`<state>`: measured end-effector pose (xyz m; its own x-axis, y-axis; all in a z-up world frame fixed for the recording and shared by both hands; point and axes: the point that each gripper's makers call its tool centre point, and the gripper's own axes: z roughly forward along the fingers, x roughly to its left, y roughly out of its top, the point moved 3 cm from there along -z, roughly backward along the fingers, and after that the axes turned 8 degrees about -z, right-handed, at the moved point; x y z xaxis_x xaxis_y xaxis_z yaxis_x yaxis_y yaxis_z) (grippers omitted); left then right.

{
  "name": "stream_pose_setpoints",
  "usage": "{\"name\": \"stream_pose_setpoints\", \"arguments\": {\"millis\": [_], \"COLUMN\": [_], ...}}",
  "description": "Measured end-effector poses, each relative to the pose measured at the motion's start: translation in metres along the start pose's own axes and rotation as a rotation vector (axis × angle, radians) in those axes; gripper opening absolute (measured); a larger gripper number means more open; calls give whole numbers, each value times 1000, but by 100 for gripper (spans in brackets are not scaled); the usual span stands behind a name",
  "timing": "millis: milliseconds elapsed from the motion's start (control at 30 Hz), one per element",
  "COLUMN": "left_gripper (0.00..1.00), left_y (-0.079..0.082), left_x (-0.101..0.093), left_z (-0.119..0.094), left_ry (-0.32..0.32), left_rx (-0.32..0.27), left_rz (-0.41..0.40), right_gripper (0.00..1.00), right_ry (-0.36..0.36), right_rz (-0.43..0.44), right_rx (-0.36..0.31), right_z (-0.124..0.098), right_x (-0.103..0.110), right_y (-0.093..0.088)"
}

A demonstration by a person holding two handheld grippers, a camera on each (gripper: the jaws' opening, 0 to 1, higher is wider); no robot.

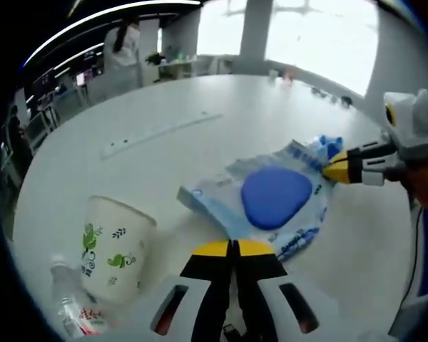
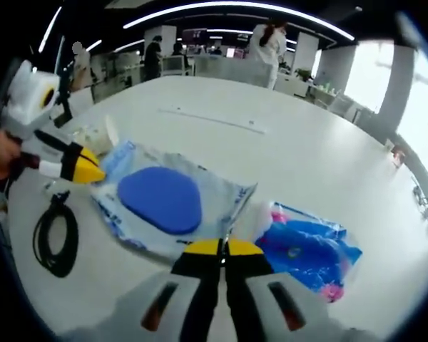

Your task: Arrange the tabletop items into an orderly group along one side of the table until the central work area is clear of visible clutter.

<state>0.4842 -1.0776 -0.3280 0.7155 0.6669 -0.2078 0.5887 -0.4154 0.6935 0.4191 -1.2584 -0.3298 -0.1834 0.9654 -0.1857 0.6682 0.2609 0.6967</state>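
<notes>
Both grippers pinch the wipes pack on the white desk.

In my left gripper view, the left gripper (image 1: 233, 247) has its fingers shut on the near edge of the wipes pack (image 1: 274, 197). A paper cup (image 1: 114, 249) and a plastic bottle (image 1: 75, 310) sit close by. In my right gripper view, the right gripper (image 2: 222, 247) has its fingers closed on the pack's other edge. A pink and blue bag (image 2: 310, 251) lies just beside it, and a black cable (image 2: 55, 236) is near. Farther off on the desk (image 1: 200, 96) lies a long ruler (image 1: 160, 132).
</notes>
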Motion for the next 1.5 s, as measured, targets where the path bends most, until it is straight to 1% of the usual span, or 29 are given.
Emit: {"name": "stream_pose_setpoints", "arguments": {"millis": [467,667,800,900,1000,1267,1333,1367,1433,1500], "left_gripper": [0,2,3,7,9,8,8,8,8,9], "left_y": [-3,-3,-3,0,0,0,0,0,1,0], "left_x": [2,3,4,4,4,3,3,3,3,3], "left_z": [2,1,0,-1,-1,-1,-1,-1,-1,-1], "left_ry": [5,5,7,8,12,8,6,7,4,4], "left_rx": [22,24,18,9,9,1,1,1,-2,0], "left_rz": [-29,-46,-49,-58,-50,-50,-53,-52,-55,-56], "right_gripper": [0,0,0,0,0,4,5,6,7,7], "right_ry": [-1,-2,-5,-4,-5,-21,-25,-25,-32,-31], "right_rz": [-4,-3,-7,-6,-5,-11,-13,-4,-15,-6], "right_rx": [5,5,3,-1,-8,-34,-29,-42,-37,-40], "right_z": [3,3,2,2,2,0,-2,-3,-3,-3], "right_x": [-1,-1,-2,-3,-3,-6,-6,-6,-6,-6], "right_y": [-1,-1,0,0,1,5,5,7,7,7]}}
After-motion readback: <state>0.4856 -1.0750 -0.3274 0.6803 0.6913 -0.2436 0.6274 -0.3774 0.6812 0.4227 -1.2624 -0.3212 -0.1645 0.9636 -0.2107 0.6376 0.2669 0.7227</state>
